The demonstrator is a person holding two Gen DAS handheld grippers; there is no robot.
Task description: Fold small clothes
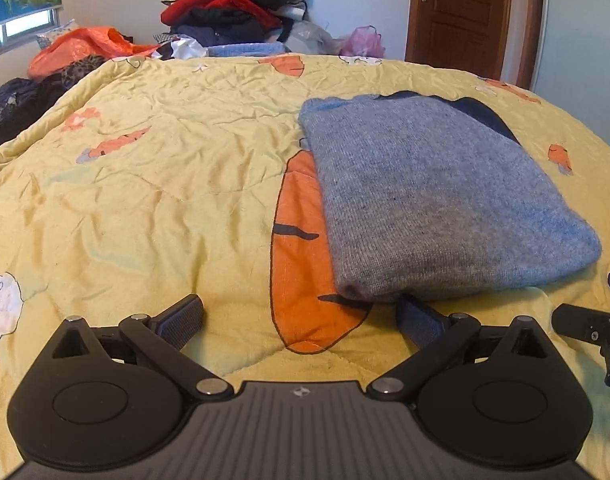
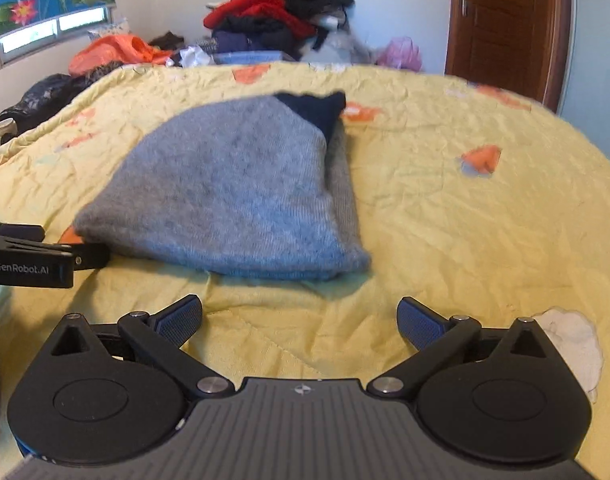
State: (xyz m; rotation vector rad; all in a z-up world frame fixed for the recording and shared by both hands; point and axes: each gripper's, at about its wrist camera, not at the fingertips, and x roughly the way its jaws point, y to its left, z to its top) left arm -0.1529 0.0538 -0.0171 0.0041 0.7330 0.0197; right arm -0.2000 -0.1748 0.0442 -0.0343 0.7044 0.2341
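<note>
Folded grey sweater flat on the yellow quilt, both grippers wide and empty.

The yellow quilt (image 1: pixel 145 200) with its orange carrot print fills the bed, and a heap of clothes (image 1: pixel 241 4) is piled against the far wall, brown door (image 1: pixel 461 12) off to the right. The grey sweater (image 1: pixel 437 196) lies folded on the quilt, a dark navy part showing at its far edge. The left gripper (image 1: pixel 301 316) has its jaws spread, the right-hand finger just at the sweater's near edge, nothing pinched. The right gripper (image 2: pixel 301 316) sits near the sweater's near edge, jaws fully spread over bare quilt.
</note>
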